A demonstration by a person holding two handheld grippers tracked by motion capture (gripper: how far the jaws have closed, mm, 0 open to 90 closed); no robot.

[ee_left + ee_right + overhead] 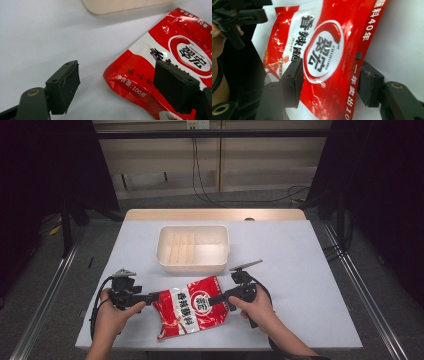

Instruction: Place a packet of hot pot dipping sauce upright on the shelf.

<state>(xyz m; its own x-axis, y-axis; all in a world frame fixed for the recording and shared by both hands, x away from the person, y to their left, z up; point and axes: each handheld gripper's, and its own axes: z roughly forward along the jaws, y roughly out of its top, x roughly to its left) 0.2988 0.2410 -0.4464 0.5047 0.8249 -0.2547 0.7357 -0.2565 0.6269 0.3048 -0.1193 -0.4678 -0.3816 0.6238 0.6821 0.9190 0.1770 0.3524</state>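
Note:
A red and white snack bag with black lettering lies flat on the white table, near its front edge. My left gripper is at the bag's left end. In the left gripper view it is open, with a corner of the bag between the jaws and the right-hand jaw over the red film. My right gripper is at the bag's right end. It is open too, and its jaws straddle the bag's printed end. I cannot tell whether either gripper touches the bag.
A cream plastic bin with a ribbed floor stands just behind the bag; its corner is close ahead of the left gripper. The other hand and its gripper sit at the upper left of the right gripper view. Bare tabletop lies left and right.

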